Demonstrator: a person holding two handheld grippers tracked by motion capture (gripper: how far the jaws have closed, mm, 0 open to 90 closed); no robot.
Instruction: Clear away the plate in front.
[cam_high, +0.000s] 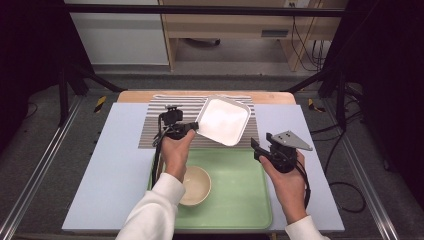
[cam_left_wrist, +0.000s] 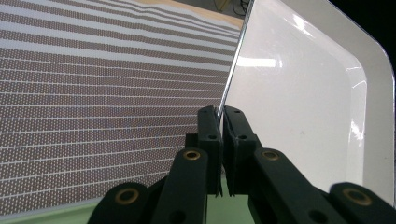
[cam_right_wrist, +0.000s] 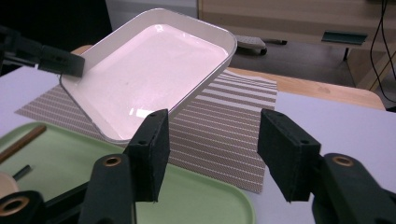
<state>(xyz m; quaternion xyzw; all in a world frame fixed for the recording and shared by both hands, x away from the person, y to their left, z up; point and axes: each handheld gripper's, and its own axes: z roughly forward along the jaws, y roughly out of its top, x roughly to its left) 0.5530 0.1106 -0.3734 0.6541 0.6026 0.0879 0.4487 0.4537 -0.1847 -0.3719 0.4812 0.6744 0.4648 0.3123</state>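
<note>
A white rectangular tray hangs tilted above the striped mat. My left gripper is shut on the tray's left rim. In the left gripper view the two jaws pinch the thin rim of the white tray, with the striped mat below. My right gripper is held near the tray's lower right corner, apart from it. In the right gripper view its jaws stand apart with nothing between them, and the white tray is ahead to the left.
A green serving tray lies at the near edge and holds a beige bowl at its left. A brown stick lies in the green tray. A pale blue cover spreads over the table.
</note>
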